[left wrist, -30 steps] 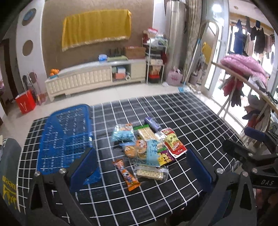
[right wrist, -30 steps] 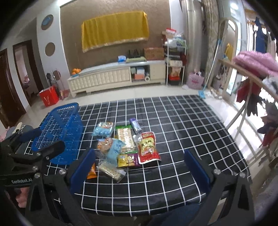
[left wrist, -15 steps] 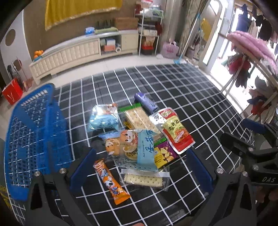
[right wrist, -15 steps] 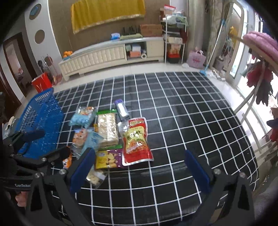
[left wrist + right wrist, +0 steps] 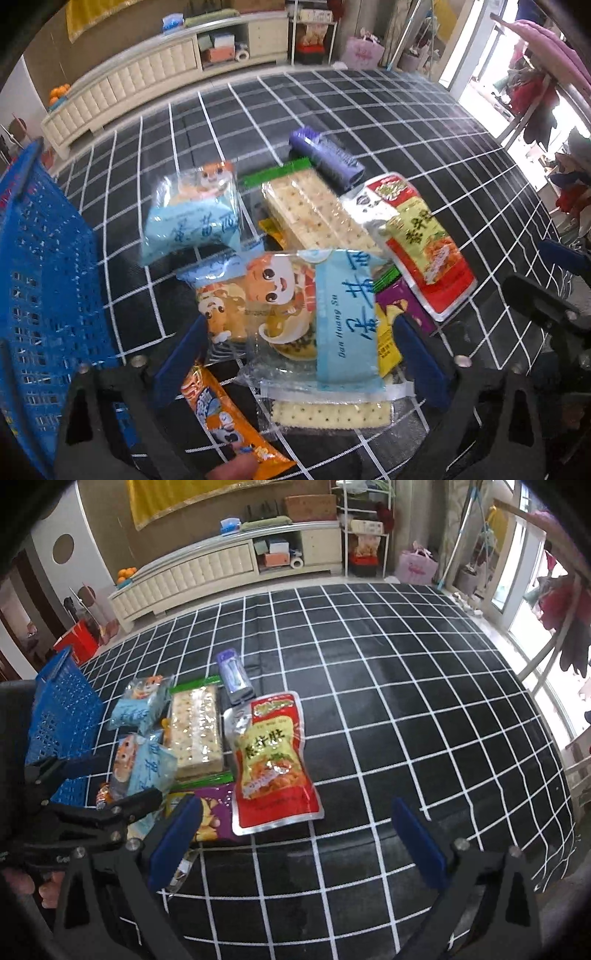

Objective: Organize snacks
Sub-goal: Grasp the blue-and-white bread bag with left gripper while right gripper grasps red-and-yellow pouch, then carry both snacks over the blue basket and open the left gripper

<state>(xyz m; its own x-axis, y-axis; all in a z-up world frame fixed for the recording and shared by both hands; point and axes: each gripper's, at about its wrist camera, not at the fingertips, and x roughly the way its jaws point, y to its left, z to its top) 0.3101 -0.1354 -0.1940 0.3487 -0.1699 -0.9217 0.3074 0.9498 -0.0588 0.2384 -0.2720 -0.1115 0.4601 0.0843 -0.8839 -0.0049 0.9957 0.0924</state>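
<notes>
Several snack packs lie heaped on the black checked tablecloth (image 5: 406, 701). My left gripper (image 5: 295, 343) hangs low over the heap, its jaws closing. Between its blue fingers (image 5: 181, 354) lies a clear pack with a cartoon face and a light-blue band (image 5: 314, 314), and the pads stand off it. An orange bar (image 5: 221, 417) and a small cracker pack (image 5: 328, 411) lie just below. My right gripper (image 5: 295, 823) is open above bare cloth, nothing between its fingers, with a red pouch (image 5: 275, 760) just ahead. The blue basket (image 5: 44, 277) stands to the left.
Further back lie a long cracker pack (image 5: 314, 210), a light-blue pack (image 5: 195, 218) and a purple pack (image 5: 325, 157). A purple chips bag (image 5: 214, 812) sits beside the red pouch. The right half of the cloth is bare. A cabinet (image 5: 221, 568) lines the far wall.
Both grippers have dropped toward the table and tipped downward. The snack heap now fills the left wrist view, with the cartoon pack between the left fingers.
</notes>
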